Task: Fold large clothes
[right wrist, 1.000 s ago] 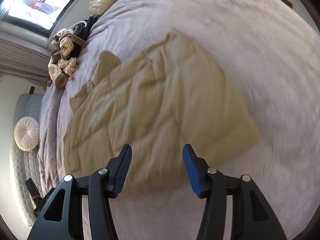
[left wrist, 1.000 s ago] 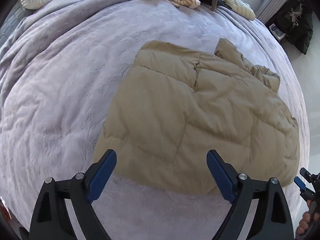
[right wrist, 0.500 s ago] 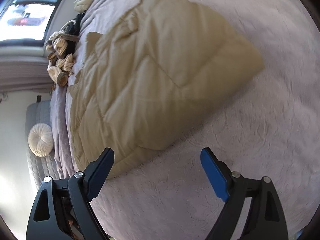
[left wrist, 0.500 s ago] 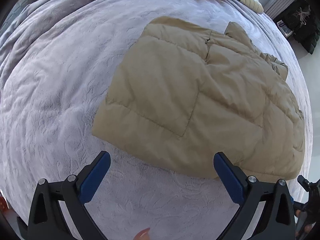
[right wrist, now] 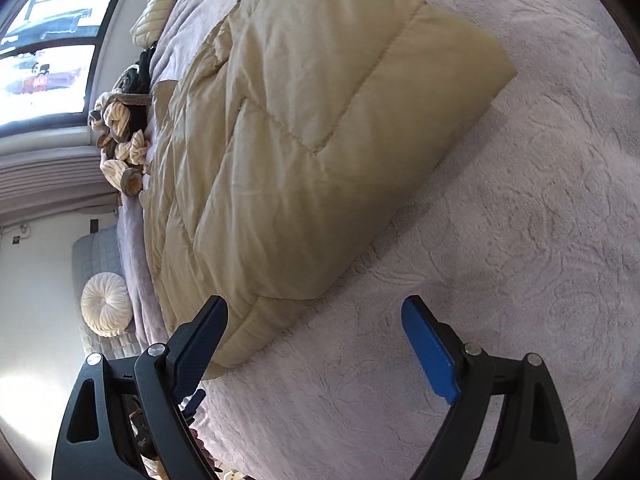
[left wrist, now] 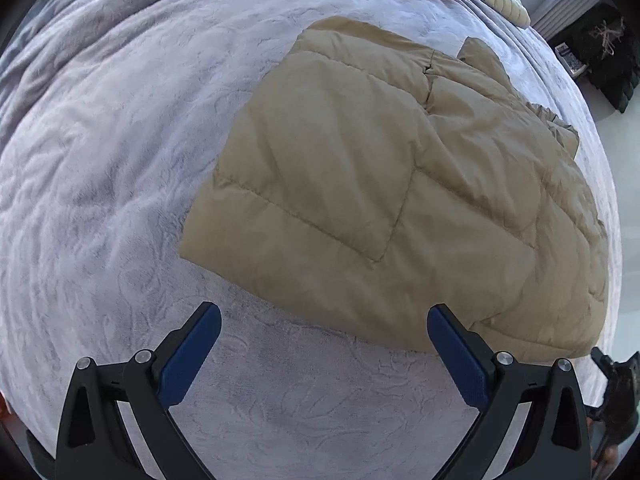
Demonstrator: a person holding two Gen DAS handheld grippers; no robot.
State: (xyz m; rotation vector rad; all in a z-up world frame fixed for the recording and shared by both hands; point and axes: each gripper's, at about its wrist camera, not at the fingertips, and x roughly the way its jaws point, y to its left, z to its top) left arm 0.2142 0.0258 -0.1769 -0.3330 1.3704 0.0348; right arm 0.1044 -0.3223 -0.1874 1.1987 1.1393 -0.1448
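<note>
A puffy tan quilted jacket lies folded flat on the soft grey bed cover. Its long side runs from the near edge toward the far pillows. The left tool and right tool hang wide apart, holding nothing, just above its near edge.

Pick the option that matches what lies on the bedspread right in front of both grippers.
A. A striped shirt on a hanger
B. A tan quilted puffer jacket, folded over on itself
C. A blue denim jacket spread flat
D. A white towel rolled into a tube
B: a tan quilted puffer jacket lies doubled over on the lilac bedspread, its stitched panels and layered lower edge also plain in the right wrist view.
</note>
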